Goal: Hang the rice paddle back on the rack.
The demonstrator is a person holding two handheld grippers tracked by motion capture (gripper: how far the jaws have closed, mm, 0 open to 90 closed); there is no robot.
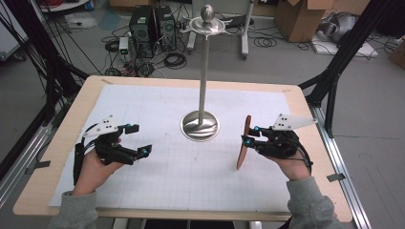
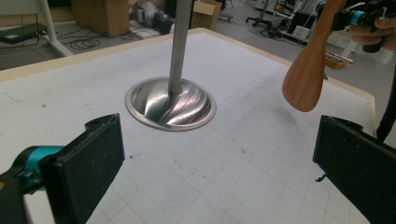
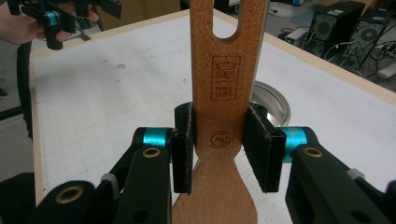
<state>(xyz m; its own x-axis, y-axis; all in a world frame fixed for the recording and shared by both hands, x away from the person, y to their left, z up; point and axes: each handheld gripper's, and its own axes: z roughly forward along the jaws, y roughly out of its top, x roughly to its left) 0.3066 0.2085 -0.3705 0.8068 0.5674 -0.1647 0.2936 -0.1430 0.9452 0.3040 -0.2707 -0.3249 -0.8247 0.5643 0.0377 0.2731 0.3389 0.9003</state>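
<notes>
My right gripper (image 1: 248, 135) clamps the wooden spatula (image 1: 243, 143) upright between its pads, slot end up; the steel stand (image 1: 200, 125) lies just beyond. My left gripper (image 1: 136, 139) hangs open, farther away.

The left gripper (image 2: 219, 168) hovers low over the gridded mat (image 2: 233, 186), jaws spread wide with nothing between them. Ahead stands the metal stand (image 2: 171, 100) (round base, upright pole). At upper right, the right gripper (image 2: 357, 17) holds a wooden spatula (image 2: 306, 77), blade down, clear of the mat
</notes>
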